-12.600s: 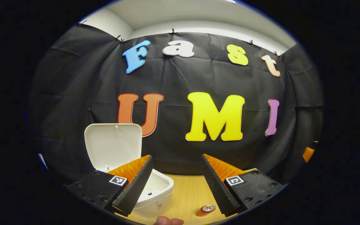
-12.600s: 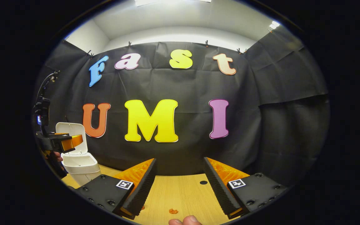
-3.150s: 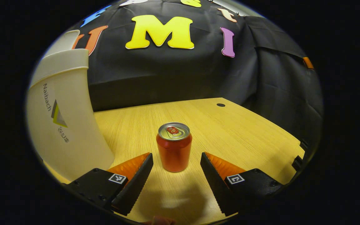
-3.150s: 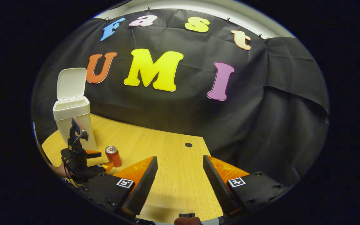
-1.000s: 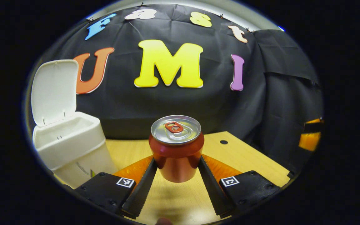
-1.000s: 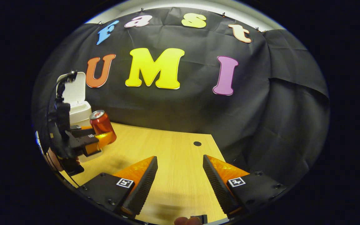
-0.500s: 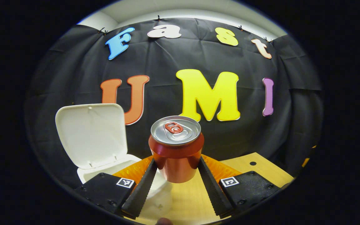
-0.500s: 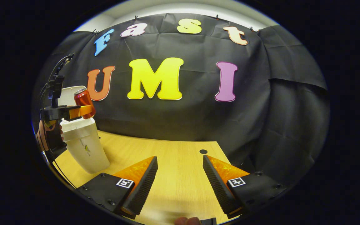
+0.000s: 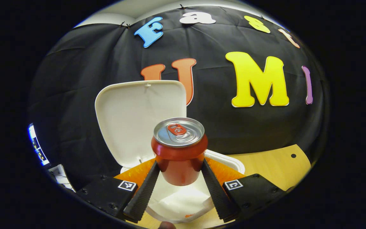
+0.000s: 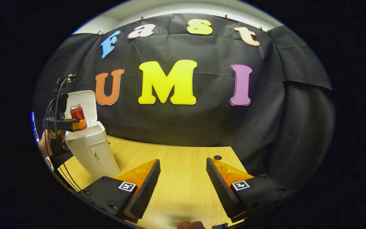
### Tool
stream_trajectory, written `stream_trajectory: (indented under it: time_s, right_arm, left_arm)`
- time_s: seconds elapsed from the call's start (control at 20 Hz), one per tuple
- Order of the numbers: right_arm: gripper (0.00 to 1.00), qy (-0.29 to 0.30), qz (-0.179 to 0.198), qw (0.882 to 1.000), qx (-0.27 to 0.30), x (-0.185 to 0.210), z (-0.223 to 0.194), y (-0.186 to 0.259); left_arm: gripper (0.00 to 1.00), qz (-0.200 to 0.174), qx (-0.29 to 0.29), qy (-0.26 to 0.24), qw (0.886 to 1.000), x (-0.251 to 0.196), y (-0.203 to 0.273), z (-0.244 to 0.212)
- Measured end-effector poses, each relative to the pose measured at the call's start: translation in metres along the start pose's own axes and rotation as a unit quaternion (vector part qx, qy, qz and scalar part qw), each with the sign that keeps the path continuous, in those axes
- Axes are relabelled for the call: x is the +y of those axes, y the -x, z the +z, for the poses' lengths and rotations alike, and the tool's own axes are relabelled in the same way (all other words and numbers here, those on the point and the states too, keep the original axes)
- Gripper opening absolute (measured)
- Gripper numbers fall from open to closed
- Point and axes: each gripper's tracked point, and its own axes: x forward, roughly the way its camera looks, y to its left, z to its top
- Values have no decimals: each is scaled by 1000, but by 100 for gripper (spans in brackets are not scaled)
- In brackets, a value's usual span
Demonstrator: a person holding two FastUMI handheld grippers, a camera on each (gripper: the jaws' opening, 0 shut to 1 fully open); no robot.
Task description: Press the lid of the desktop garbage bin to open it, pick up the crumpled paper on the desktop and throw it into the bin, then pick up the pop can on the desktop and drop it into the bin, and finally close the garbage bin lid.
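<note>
A red pop can [image 9: 178,149] stands upright between the fingers of my left gripper [image 9: 179,163], which is shut on it. The can hangs just above the mouth of the white garbage bin [image 9: 231,161], whose lid [image 9: 138,114] stands raised behind it. Something white lies inside the bin below the can; I cannot tell if it is the crumpled paper. In the right gripper view the bin [image 10: 92,152] stands at the far left with the can [image 10: 76,113] held over it by the left gripper [image 10: 70,124]. My right gripper [image 10: 183,176] is open above the table, nothing between its fingers.
The wooden table [image 10: 183,190] spreads from the bin to the black cloth wall, with a small round hole [image 10: 217,157] near its back edge. A hand [image 10: 44,143] holds the left gripper left of the bin.
The left gripper has carried the can leftward, from beside the bin to right over its open mouth. The right gripper stays open and has hardly moved.
</note>
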Motion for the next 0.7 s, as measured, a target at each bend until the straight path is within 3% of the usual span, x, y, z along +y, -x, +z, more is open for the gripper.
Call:
stream_trajectory:
  time_s: [0.4,0.7]
  right_arm:
    - [93,5,10,1000,5,7,-1,-5]
    - [93,3,21,1000,5,9,1,-5]
  left_arm:
    - [88,18,19,4,1000,5,-3,-9]
    - [97,44,-22,36,998,-2,32,28]
